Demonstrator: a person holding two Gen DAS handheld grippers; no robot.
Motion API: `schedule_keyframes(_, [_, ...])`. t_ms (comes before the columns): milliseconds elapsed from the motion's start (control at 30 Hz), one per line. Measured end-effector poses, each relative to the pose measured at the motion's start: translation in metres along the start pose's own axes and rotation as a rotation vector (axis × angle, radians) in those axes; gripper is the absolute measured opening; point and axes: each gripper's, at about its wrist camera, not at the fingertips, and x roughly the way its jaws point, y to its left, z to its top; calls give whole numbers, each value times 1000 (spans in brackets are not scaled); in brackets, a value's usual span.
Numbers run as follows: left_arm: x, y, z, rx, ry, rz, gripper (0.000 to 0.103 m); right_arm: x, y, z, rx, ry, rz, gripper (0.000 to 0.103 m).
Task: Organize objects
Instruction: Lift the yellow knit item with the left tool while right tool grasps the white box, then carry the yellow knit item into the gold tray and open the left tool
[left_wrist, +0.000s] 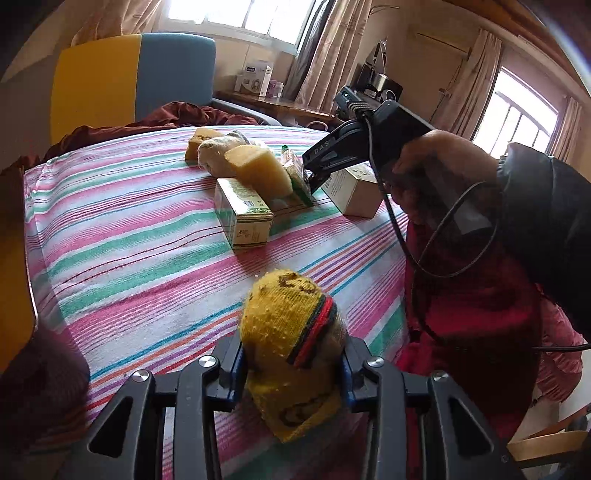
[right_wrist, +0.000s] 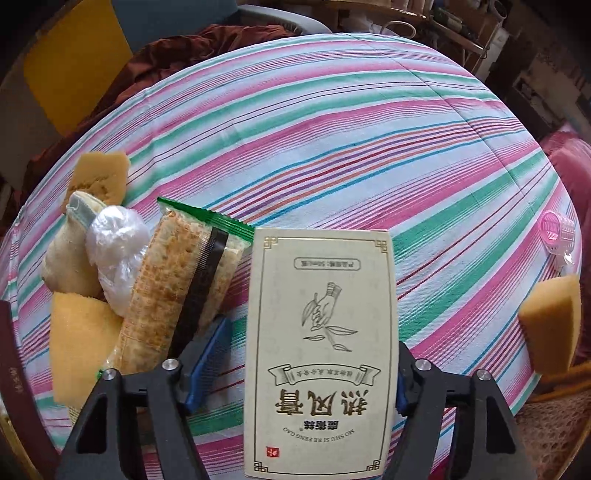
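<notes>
Nearest, the left gripper (left_wrist: 291, 365) is clamped on a rolled yellow sock (left_wrist: 291, 332), lifted above the striped bedcover (left_wrist: 129, 229), while the right gripper (right_wrist: 291, 369) straddles a cream box (right_wrist: 321, 343) lying flat, its right pad against the box's edge and its left pad clear of it, so it has no grip on the box. Farther off, a gathered cluster is part built: green-trimmed box (left_wrist: 243, 214), sponge (left_wrist: 258, 166), snack packet (right_wrist: 181, 280), plastic-wrapped bundle (right_wrist: 116, 243) and pale sock (right_wrist: 70, 251) touching. Still loose, by my reading: a pink hair roller (right_wrist: 559, 230) and another sponge (right_wrist: 550, 321); no open container is visible.
</notes>
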Motion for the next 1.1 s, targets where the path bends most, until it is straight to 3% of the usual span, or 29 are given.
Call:
schedule_keyframes(233, [-63,9,21,-51,-122,19,39,-4,-2,-3,-29,-12,-24,78])
schedule_keyframes(333, [-99,33,35,-126,-197,69,39,-7,-4,-3,-37,-17,-32,77])
schedule_keyframes(433, [-128,65,35,-217,-219,169,39,-10,-6,-4,-46,-21,-39,77])
schedule_keyframes(600, [-156,125,10,-307,-175,366,39,-14,-11,-4,-55,-24,-44,77])
schedule_keyframes(800, [-152,168,-23,-361,-25,539,41,-18,-18,-3,-61,-24,-45,77])
schedule_keyframes(900, [-145,179,-36,-386,46,595,49,-21,-27,-5,-62,-25,-46,77])
schedule_keyframes(967, [-145,183,-44,-400,75,615,56,-6,13,-16,-64,-26,-49,77])
schedule_keyframes(1100, [-158,181,-58,-405,67,631,74,-3,19,-16,-64,-26,-50,77])
